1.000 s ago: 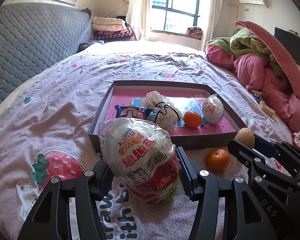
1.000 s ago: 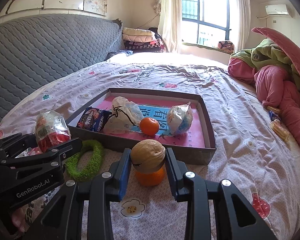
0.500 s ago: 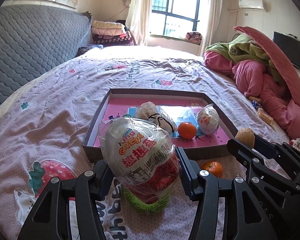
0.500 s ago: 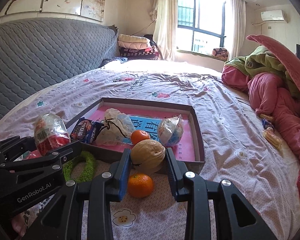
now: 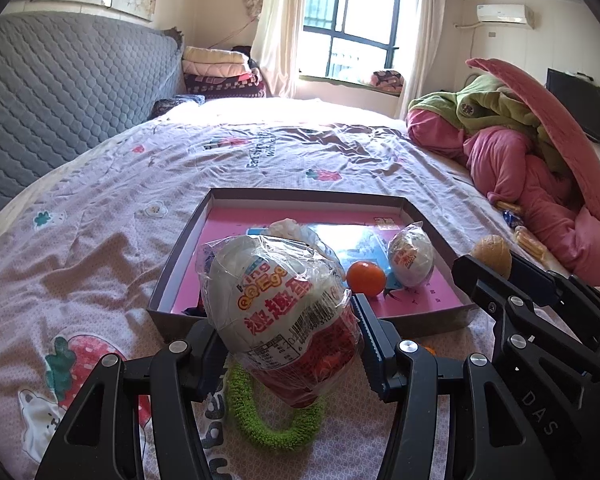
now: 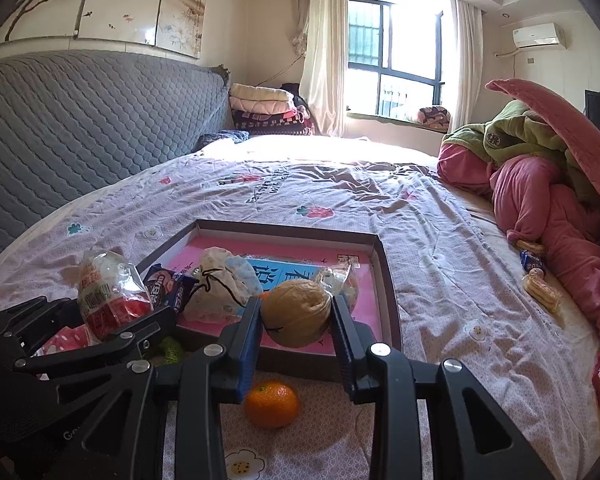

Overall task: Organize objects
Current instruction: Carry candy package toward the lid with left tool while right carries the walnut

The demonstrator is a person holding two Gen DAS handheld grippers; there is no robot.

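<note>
A white-and-red wrapped egg (image 5: 284,312) is showing between black fingers (image 5: 374,340); beneath them, a fuzzy green ring (image 5: 260,428) is lying on strawberry-printed lilac bedsheet (image 5: 100,208).

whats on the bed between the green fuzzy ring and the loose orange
Nothing that shows. In the left wrist view the held egg and left gripper cover the stretch between green ring and orange.

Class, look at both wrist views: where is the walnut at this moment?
The walnut is clamped in the right gripper, held above the near edge of the shallow box, with a loose orange on the bedsheet just below it.
</note>
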